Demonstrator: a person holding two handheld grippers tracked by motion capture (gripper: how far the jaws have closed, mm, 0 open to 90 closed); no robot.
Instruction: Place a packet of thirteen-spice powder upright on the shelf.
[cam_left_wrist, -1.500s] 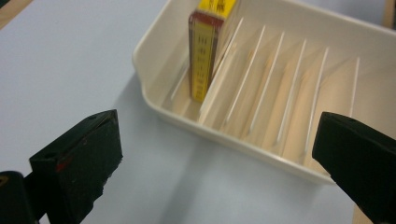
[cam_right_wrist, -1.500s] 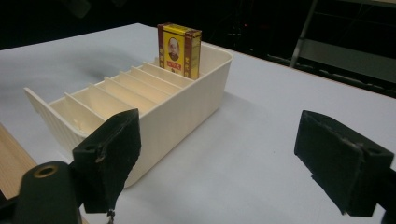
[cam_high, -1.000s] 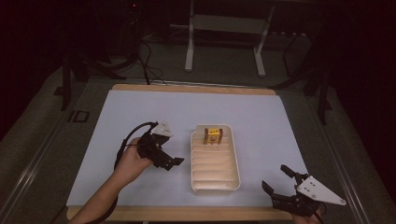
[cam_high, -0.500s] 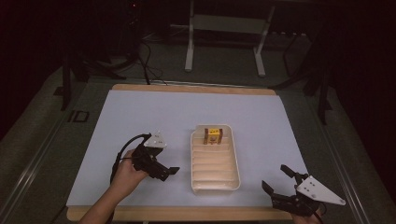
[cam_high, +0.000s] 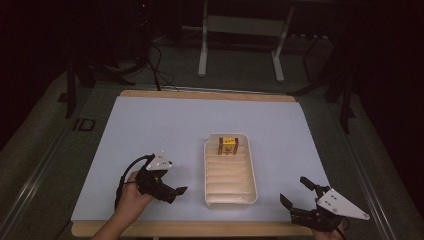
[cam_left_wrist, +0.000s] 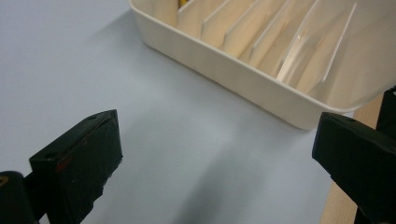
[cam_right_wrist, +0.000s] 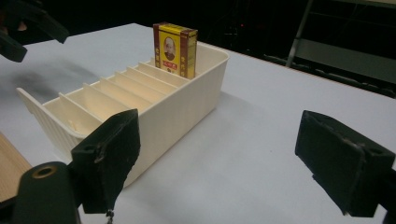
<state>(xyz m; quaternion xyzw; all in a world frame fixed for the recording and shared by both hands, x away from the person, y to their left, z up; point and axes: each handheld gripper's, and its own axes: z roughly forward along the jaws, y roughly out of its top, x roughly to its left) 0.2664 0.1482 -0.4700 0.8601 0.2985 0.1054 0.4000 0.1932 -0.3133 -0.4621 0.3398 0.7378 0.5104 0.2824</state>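
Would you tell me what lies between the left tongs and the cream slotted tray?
Bare pale-blue mat separates the left tongs from the cream slotted tray, per the left gripper view.

Bright, even light from above on the bench (cam_high: 165, 125); dark, murky surroundings. Soft shadows beneath the tray (cam_high: 250, 172). Slightly grainy from the high view. Blurred close-up claws in both gripper views; mild glare on tray dividers.

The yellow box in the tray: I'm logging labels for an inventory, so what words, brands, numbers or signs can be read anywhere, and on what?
yellow box, standing in the end slot of the white tray: a portrait with small print, too blurred to read.
Floor left of the table: "ID".
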